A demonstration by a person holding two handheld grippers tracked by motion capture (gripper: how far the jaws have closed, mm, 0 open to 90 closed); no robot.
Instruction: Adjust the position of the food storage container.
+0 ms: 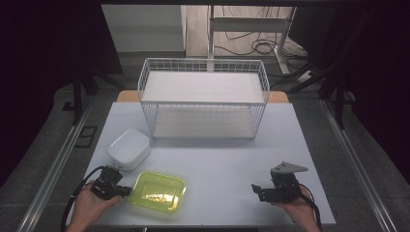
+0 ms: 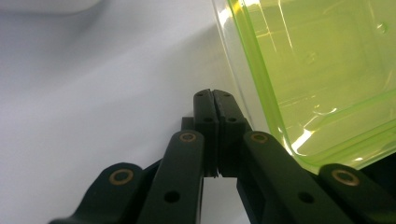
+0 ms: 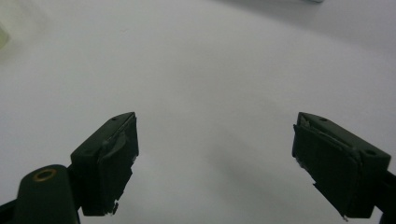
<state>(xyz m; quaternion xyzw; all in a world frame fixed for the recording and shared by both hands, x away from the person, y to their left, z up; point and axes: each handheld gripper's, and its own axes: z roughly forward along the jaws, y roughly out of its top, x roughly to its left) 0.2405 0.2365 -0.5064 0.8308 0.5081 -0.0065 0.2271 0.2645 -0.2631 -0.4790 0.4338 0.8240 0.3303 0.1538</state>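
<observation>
A translucent yellow-green tray (image 1: 158,192) lies on the white table (image 1: 222,164) near the front edge, left of centre. My left gripper (image 1: 127,192) sits at the tray's left side with its tips against or just short of the rim. In the left gripper view the left gripper (image 2: 214,93) has its jaws pressed together with nothing between them, and the tray (image 2: 317,70) runs along their right side. My right gripper (image 1: 256,190) rests at the front right, pointing left, well away from the tray. In the right gripper view the right gripper (image 3: 215,135) stands wide open over bare table.
A white square lidded box (image 1: 128,149) stands just behind the left gripper. A white wire basket (image 1: 203,96) with two shelves takes up the back of the table. A hand holds each gripper at the front edge, with cables trailing.
</observation>
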